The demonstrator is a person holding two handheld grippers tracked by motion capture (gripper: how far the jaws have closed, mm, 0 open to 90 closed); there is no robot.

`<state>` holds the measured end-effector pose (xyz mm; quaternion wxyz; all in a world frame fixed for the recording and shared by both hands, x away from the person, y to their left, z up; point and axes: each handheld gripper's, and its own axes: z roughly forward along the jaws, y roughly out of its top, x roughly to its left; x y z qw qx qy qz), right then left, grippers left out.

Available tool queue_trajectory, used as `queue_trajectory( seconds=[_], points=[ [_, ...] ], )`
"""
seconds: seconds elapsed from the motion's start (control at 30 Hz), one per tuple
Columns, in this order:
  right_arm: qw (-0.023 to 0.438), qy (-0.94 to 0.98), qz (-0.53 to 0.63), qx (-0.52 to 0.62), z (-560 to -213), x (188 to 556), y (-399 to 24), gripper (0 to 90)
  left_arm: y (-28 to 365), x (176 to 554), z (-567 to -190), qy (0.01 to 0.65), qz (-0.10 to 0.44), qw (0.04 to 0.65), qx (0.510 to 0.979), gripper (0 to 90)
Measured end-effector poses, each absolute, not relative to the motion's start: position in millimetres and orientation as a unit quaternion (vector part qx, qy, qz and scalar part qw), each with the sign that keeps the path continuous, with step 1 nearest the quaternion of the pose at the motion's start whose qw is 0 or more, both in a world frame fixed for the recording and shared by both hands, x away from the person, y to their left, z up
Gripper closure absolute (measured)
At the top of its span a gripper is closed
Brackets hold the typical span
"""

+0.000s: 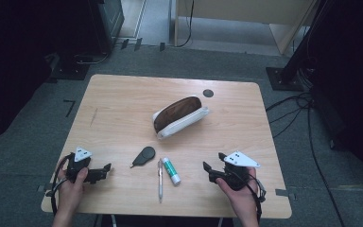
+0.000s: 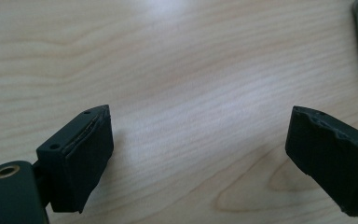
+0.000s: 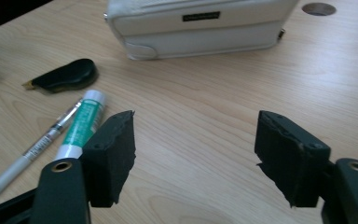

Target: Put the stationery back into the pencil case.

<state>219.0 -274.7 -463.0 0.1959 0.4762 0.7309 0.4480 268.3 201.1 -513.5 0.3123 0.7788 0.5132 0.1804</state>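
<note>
From the high view, the left gripper (image 1: 105,171) sits at seven o'clock on the table (image 1: 123,94) and the right gripper (image 1: 211,163) at five, with the pen (image 1: 160,182) and glue stick (image 1: 171,170) between them, the pouch (image 1: 179,116) at centre. The left gripper view has its jaws wide apart over bare wood, nothing between. The right gripper view shows jaws apart and empty, glue stick (image 3: 81,125) and pen (image 3: 37,147) at nine o'clock, pouch (image 3: 200,28) at twelve.

One pencil case (image 1: 180,117), one pen (image 1: 160,181), one glue stick (image 1: 171,170), one black cutter (image 1: 143,156).
</note>
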Motion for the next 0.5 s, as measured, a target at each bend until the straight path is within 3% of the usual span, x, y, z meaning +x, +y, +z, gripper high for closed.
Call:
queue_trajectory(
  seconds=[0.33, 0.5],
  points=[
    [0.187, 0.751, 0.439, 0.457, -466.3, 217.0, -242.3, 35.3, 200.4, 268.0, -518.8, 0.495, 0.202, 0.310, 0.787, 1.3],
    [0.179, 0.759, 0.438, 0.448, -470.2, 219.4, -220.7, 42.0, 201.2, 267.8, -518.7, 0.492, 0.201, 0.309, 0.789, 1.3]
  ],
)
